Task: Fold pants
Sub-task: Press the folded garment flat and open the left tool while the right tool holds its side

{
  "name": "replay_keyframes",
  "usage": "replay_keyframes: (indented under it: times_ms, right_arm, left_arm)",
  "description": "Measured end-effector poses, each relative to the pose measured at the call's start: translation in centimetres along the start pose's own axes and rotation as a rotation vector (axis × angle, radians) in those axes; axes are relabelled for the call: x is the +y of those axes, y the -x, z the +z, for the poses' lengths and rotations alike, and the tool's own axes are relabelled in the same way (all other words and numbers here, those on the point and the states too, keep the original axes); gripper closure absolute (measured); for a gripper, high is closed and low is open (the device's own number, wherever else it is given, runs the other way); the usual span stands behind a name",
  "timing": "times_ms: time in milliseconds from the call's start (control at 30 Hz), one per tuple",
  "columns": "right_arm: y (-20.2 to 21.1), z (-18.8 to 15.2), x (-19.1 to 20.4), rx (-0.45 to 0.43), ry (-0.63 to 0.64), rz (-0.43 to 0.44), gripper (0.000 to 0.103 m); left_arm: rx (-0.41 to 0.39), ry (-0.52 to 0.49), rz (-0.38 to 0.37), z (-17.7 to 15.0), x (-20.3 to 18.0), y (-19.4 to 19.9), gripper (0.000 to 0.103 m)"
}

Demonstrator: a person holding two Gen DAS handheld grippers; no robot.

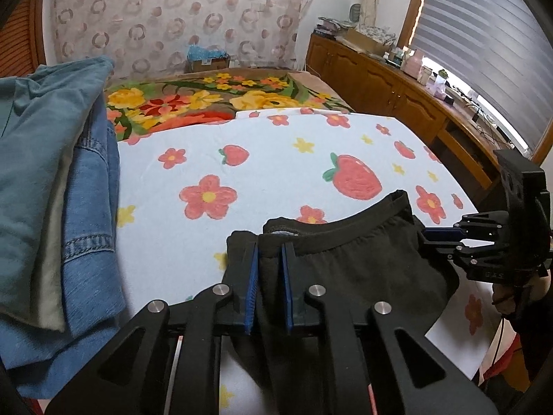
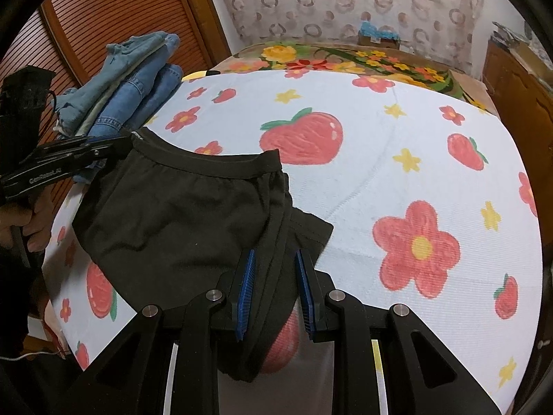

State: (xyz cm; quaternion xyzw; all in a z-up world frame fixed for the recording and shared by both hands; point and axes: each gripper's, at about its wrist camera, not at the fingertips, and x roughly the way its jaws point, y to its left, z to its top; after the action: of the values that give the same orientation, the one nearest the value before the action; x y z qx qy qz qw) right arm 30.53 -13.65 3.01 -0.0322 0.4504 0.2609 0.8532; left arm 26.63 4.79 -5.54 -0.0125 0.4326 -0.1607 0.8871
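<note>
Black pants held at both ends above the bed

Left gripper is clamped on the waistband at 9 o'clock; right gripper, angled downward, is pinched on bunched fabric.

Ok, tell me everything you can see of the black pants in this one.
The black pants are soft, matte knit fabric with a banded, gathered elastic waistband along the far edge. They look bunched or partly folded, draped over the strawberry-and-flower printed cover near its front edge, with folds hanging down. The left gripper is shut on the waistband at one end; the right gripper grips a stack of folded layers at the other. The pile of denim clothes lies apart from them.
</note>
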Motion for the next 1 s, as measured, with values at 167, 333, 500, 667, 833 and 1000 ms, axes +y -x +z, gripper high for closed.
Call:
replay_keyframes:
  times_ms: [167,333,500,667,833,1000]
  right_arm:
    - [0.3,0.0,0.2,-0.006,-0.006,-0.012,0.078]
    - [0.9,-0.2,0.2,-0.025,-0.029,-0.015,0.075]
    - [1.4,-0.4,0.3,-0.039,-0.039,-0.016,0.069]
    - [1.5,-0.6,0.5,-0.04,-0.042,-0.033,0.064]
    - [1.8,-0.9,0.1,-0.037,-0.059,-0.052,0.063]
    - [1.5,-0.9,-0.3,-0.022,-0.073,-0.055,0.062]
  left_arm:
    - [0.001,-0.015,0.027,-0.5,-0.2,0.4,0.078]
    - [-0.006,-0.013,0.029,-1.1,-0.2,0.8,0.057]
    - [0.028,0.016,0.05,-1.7,0.1,-0.2,0.022]
    - [0.046,0.059,0.071,-2.4,0.6,-0.9,0.022]
    - [0.059,0.059,0.07,-2.7,0.5,-1.5,0.022]
    - [0.079,0.066,0.07,-3.1,0.7,-2.3,0.022]
